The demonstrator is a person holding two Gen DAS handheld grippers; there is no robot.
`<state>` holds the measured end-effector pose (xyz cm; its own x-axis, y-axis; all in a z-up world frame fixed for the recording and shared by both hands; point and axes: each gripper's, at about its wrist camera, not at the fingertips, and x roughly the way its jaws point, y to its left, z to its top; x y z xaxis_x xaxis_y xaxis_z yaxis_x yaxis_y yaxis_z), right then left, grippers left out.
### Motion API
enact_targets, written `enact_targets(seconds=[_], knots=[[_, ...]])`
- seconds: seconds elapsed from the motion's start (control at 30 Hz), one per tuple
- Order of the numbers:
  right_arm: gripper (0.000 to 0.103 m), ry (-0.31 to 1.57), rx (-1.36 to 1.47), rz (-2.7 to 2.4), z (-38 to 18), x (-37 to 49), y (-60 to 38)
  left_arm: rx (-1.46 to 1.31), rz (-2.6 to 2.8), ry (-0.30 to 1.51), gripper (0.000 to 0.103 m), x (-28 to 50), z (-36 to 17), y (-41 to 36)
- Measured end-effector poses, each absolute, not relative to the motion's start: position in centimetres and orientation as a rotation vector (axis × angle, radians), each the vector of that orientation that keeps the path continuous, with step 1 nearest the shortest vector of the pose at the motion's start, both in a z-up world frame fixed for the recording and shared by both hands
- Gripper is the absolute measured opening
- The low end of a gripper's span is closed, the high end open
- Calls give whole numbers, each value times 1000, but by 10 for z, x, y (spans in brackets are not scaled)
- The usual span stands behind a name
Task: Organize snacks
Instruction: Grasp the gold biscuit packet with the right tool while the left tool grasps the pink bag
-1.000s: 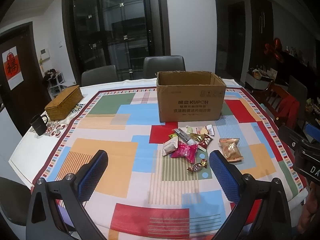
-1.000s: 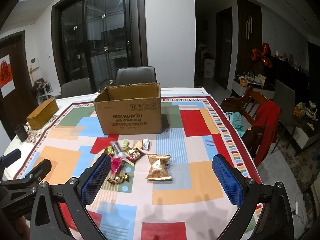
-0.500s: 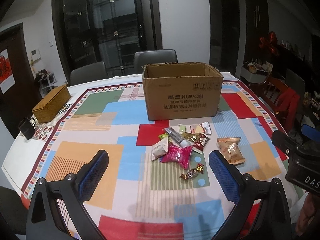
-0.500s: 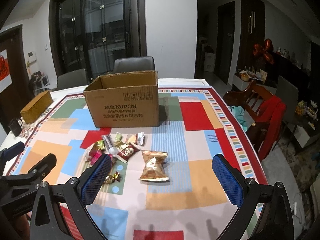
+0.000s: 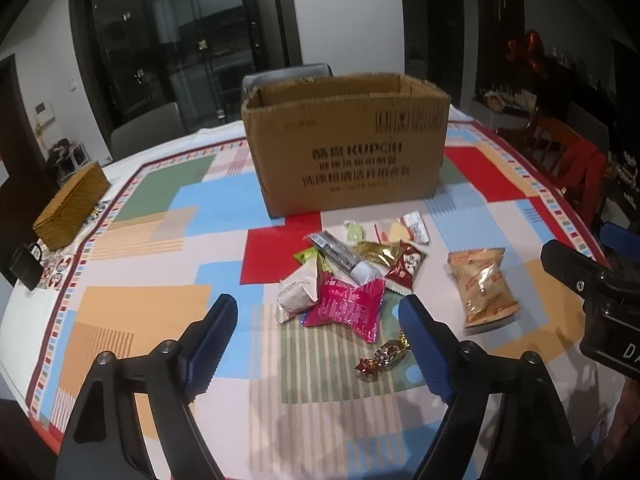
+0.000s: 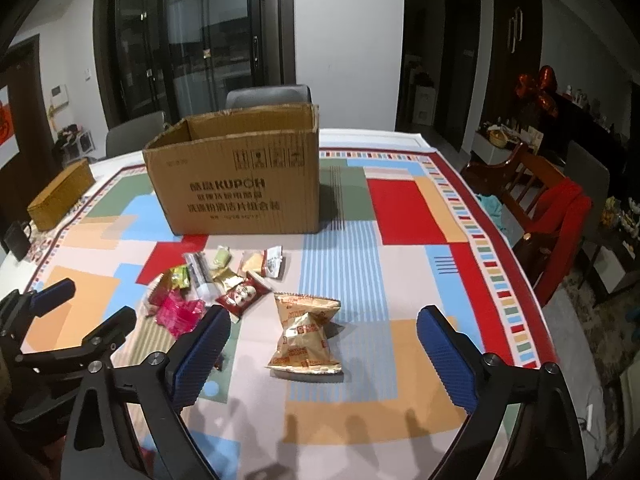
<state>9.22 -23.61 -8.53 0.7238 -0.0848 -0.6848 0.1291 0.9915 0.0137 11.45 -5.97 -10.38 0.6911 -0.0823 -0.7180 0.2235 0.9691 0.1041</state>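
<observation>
a dining table (image 6: 404,280) covered with a cloth of bright colour blocks holds an open cardboard box (image 6: 240,184) standing upright near its middle, top flaps folded away. in front of the box, on the near side, a loose heap of small wrapped snacks (image 5: 352,272) lies on the cloth: a pink packet (image 5: 348,308), a white packet (image 5: 298,292) touching it, a dark red one (image 5: 406,266), and several smaller sweets. a gold foil candy (image 5: 382,356) sits alone just nearer than the heap. a larger tan snack bag (image 6: 306,332) lies apart to the right of the heap. the left gripper (image 5: 316,344) hovers above the cloth with nothing between its blue pads, its jaws wide but closing, pointing toward the pink packet and the gold candy. the right gripper (image 6: 324,352) also hovers, jaws wide and closing, with the tan bag lying on the table between them, untouched. a woven basket (image 6: 60,196) and a black mug (image 5: 26,266) sit at the far left edge. chairs stand around the table.
</observation>
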Motion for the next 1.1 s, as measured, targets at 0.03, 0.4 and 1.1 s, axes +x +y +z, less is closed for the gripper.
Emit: enact_targets(seconds=[0.03, 0.4, 1.1], knots=[[94, 757, 61, -117, -88, 94, -236, 190, -176, 797, 83, 117, -108, -60], [91, 828, 47, -104, -118, 119, -230, 223, -222, 880, 72, 141, -149, -66], [78, 955, 79, -74, -162, 152, -227, 246, -302, 965, 65, 175, -186, -72]])
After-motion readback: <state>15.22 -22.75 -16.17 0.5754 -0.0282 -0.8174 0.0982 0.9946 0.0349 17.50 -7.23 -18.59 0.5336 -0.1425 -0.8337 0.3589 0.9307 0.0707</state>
